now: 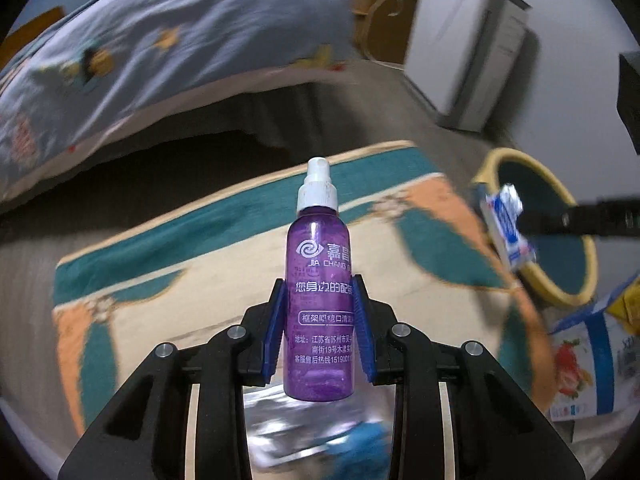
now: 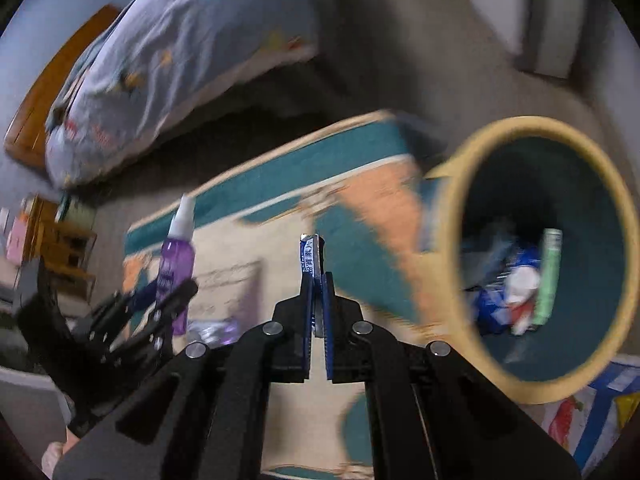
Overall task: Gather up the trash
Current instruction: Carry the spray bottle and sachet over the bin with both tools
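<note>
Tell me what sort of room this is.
Most likely a bedroom: a bed with a patterned blue duvet, a teal and orange rug on the floor beside it, and a yellow-rimmed wastebasket already holding trash.

Each fisheye view looks steeply down along its own gripper's fingers, from just behind them. The left wrist view faces the teal, cream and orange patterned rug (image 1: 224,240), with the yellow-rimmed teal round bin (image 1: 576,280) at its right edge. The right wrist view stands nearer that bin (image 2: 472,208), looking into it. Both share the rug (image 2: 360,216) and the blue-grey printed bedcover (image 1: 180,40).
</note>
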`<state>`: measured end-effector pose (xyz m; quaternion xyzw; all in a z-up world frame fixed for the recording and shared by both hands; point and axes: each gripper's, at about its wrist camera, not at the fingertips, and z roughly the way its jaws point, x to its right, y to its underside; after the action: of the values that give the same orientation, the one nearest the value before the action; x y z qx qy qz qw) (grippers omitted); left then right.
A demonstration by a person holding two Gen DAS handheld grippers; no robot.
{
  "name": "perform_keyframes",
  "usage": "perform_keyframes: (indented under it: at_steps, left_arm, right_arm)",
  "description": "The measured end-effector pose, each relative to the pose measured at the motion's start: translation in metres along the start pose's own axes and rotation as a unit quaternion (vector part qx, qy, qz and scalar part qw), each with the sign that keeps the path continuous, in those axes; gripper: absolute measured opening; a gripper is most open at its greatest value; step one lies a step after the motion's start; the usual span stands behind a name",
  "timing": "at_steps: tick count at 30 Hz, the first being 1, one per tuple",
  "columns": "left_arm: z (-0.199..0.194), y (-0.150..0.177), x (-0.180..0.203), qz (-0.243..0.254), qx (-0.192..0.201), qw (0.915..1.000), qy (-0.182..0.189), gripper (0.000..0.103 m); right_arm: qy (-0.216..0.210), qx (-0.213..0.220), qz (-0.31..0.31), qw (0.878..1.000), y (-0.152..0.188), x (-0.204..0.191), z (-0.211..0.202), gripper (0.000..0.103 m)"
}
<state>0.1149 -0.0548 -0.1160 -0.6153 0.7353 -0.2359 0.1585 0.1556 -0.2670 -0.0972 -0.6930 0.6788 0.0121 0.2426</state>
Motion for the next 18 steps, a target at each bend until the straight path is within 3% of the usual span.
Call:
perform_keyframes:
  at_steps: [6,12,18]
  left_arm:
    - [0.010,-0.014,0.075,0.050,0.007,0.9975,0.049,0.033]
    - [0.028,-0.019,0.140,0.098,-0.003,0.9916,0.084,0.033]
    - [0.046,-0.020,0.177,0.116,-0.017,0.9876,0.104,0.033]
  right_arm:
    - [0.065,0.043,0.073,0.994,0.003,0.074,-0.024,0.004]
    - [0.073,0.048,0.143,0.986,0.011,0.141,-0.038,0.004]
    - [0.082,0.039,0.156,0.983,0.016,0.162,-0.038,0.004]
